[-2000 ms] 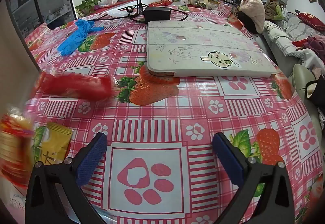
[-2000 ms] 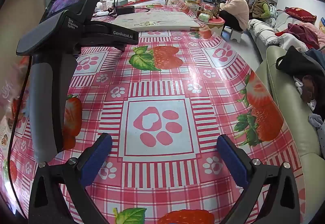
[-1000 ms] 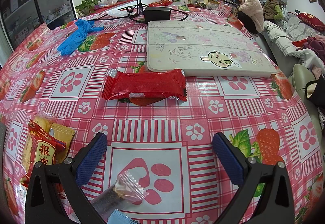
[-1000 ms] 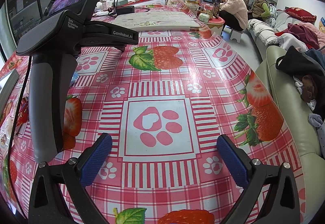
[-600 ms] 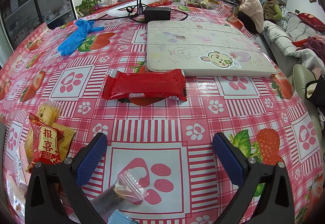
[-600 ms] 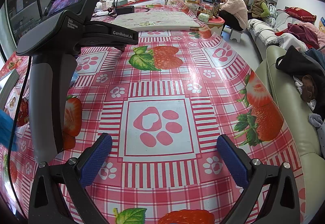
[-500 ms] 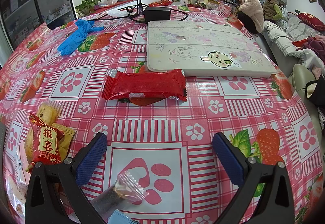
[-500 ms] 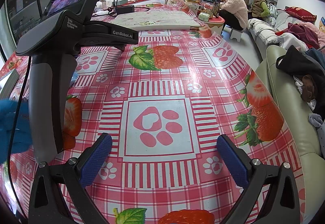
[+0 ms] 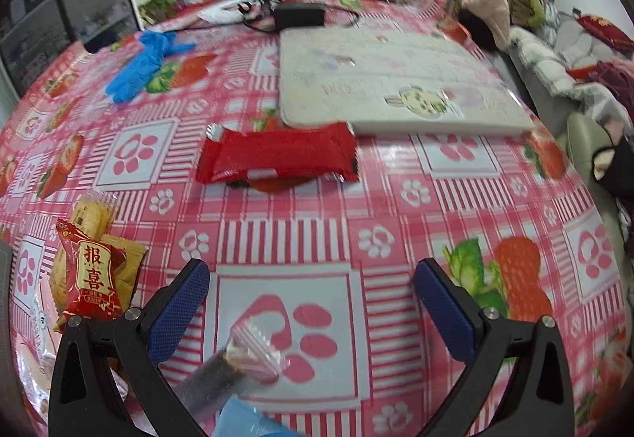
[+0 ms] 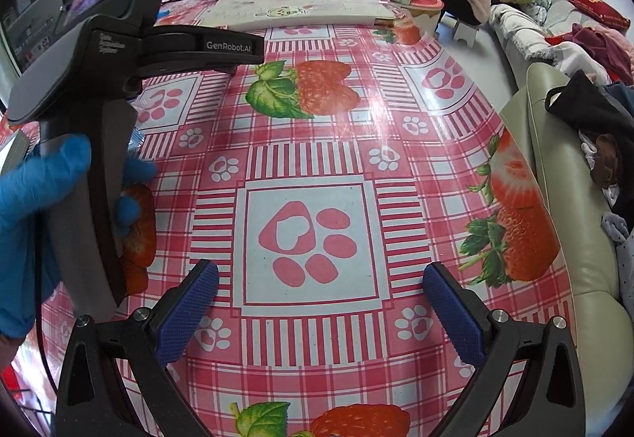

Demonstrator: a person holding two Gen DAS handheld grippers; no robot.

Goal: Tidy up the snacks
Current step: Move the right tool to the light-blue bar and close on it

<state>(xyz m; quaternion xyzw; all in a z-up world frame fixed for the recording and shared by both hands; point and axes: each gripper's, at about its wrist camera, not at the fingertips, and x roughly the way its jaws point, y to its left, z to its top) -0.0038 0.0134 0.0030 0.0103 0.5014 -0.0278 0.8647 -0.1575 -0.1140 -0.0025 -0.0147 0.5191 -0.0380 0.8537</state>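
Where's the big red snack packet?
In the left wrist view, the big red snack packet lies mid-table, touching the white mat's near edge, ahead of the open left tongs.

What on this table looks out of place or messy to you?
The snacks lie scattered: a long red packet alone mid-table against a white mat, a small red pouch heaped on yellow packets at the left edge. A blue glove lies discarded farther back. Both claws are open, empty.
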